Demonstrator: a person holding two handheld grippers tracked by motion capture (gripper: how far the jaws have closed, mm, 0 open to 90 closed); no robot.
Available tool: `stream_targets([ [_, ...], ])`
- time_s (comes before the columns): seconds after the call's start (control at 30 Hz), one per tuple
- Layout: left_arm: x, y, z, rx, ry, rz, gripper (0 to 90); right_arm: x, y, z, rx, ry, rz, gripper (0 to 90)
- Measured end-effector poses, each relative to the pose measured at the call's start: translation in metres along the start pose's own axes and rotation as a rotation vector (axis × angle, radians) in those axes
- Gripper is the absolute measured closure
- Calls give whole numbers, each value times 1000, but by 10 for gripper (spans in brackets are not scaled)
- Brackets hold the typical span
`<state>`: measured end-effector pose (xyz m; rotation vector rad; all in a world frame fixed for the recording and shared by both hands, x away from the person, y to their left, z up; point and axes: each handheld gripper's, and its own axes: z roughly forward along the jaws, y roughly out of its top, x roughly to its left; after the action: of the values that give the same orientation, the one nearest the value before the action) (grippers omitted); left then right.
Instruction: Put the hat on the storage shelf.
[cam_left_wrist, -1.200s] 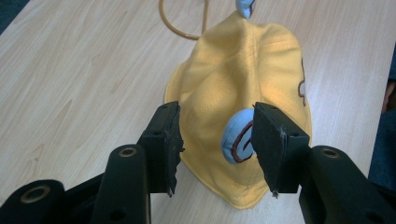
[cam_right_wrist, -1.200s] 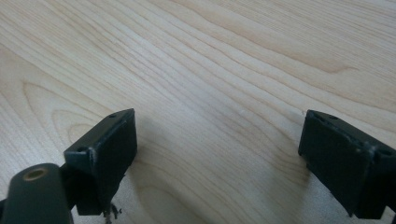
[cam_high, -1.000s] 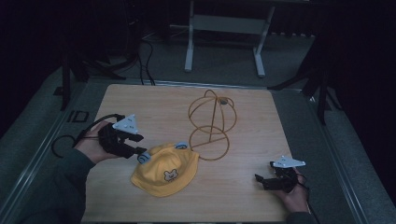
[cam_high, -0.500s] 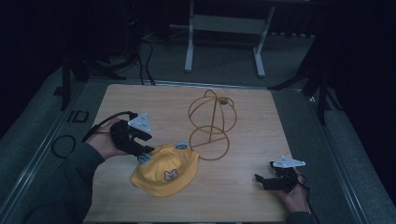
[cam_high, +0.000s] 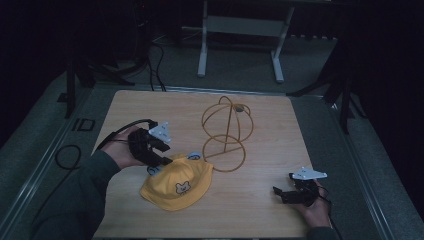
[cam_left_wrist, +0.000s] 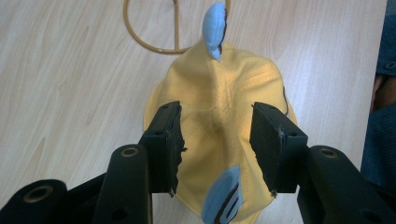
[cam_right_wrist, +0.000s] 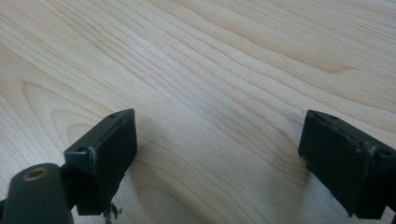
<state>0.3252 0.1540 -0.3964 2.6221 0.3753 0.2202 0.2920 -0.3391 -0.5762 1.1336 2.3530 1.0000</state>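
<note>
A yellow hat (cam_high: 176, 186) with a small bear face and two blue ears lies flat near the table's front. My left gripper (cam_high: 166, 156) is at the hat's left rim. In the left gripper view it (cam_left_wrist: 217, 140) stands open, its jaws on either side of a raised fold of the hat (cam_left_wrist: 219, 102), with one blue ear (cam_left_wrist: 215, 25) beyond and another (cam_left_wrist: 222, 200) close below. A gold wire hat stand (cam_high: 226, 131) rises just behind the hat. My right gripper (cam_high: 280, 195) rests open at the front right, over bare wood (cam_right_wrist: 217, 70).
The stand's base ring (cam_left_wrist: 154, 44) lies right beyond the hat. A cable (cam_high: 125, 127) trails from the left gripper off the table's left side. A metal frame (cam_high: 240, 30) stands on the floor behind the table. A sleeve (cam_left_wrist: 380, 135) shows at the right edge.
My left gripper has moved right and forward, from the table's left part to the hat's left rim, and now straddles a fold of it. The right gripper has stayed put.
</note>
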Motion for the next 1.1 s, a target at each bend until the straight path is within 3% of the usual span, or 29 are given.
stream_targets([
  [0.23, -1, 7, 9, 24, -4, 10, 541, 0, 0, 0, 0, 0, 0, 114],
  [0.67, 3, 16, 34, 123, -49, 18, 557, 0, 0, 0, 0, 1, -3, 114],
  [0.9, 1, 17, 51, 210, -74, 26, 604, 0, 0, 0, -1, 1, -3, 114],
  [1.1, 1, 19, 57, 217, -74, 41, 677, 0, 0, 0, -2, 2, -3, 114],
])
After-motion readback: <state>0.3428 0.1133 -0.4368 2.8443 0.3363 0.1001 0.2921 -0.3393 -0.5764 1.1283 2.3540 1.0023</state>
